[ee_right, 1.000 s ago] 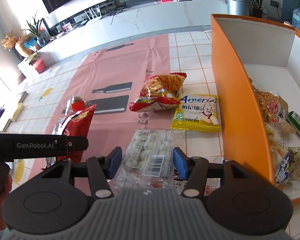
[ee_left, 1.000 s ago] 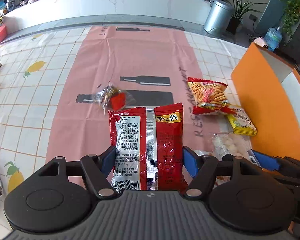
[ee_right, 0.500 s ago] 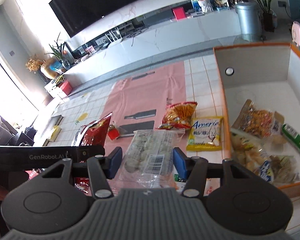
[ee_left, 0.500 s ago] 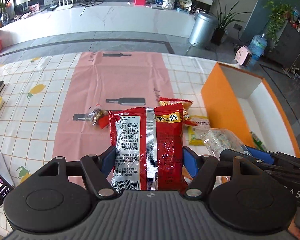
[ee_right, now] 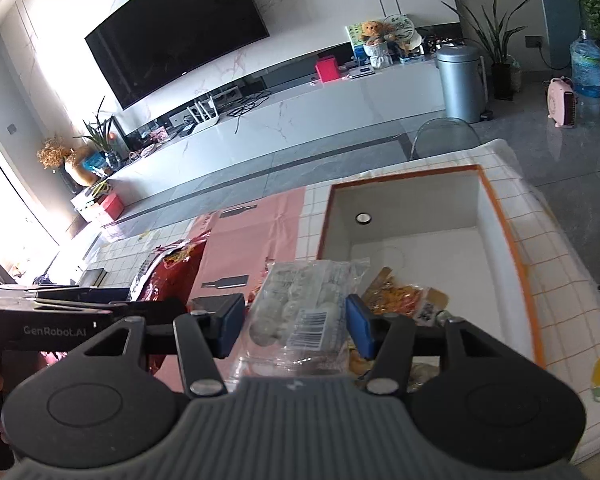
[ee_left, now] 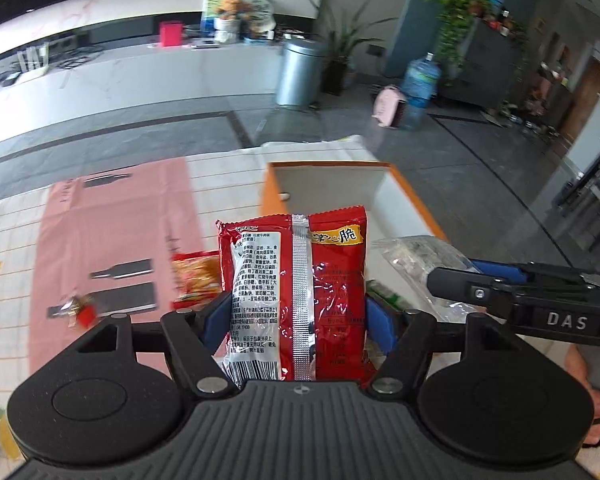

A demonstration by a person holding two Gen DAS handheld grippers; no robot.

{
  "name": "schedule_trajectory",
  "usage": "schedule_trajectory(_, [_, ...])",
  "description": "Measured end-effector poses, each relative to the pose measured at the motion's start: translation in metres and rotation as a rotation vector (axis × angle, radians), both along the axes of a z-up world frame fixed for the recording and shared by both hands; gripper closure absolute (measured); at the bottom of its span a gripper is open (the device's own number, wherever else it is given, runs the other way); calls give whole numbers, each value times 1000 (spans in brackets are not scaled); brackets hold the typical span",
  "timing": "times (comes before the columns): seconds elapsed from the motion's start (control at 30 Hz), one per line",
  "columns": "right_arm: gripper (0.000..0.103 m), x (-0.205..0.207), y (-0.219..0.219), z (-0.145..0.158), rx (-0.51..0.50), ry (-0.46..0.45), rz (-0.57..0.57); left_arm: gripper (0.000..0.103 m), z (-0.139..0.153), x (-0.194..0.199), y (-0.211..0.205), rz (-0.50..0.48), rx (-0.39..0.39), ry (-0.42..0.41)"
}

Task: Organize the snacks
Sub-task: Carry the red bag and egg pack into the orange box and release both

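Your left gripper is clamped on the red packet at frame centre. Your right gripper grasps the clear bag, with the orange bin at upper right.

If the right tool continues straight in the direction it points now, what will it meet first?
Probably the inside of the orange box: the right tool, shut on the clear bag of white balls, points down toward the snacks already lying there. Depth is unclear.
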State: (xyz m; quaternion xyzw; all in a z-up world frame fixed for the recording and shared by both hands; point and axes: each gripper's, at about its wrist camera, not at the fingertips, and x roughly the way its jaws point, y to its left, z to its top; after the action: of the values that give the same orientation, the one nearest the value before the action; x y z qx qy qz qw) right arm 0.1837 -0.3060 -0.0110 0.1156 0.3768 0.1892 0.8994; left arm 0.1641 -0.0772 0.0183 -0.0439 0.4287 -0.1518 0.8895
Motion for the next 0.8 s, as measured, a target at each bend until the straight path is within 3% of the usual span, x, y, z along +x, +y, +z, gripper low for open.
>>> schedule_trajectory(0.27, [50, 15, -40, -2, -147, 15, 11, 23, -10, 36, -63, -139, 13, 43])
schedule_trajectory(0.5, [50, 43, -56, -36, -290, 78, 108, 23, -41, 68, -98, -251, 111, 125])
schedule_trajectory(0.8, [50, 78, -36, -80, -425, 126, 238, 23, -79, 104, -126, -305, 217, 204])
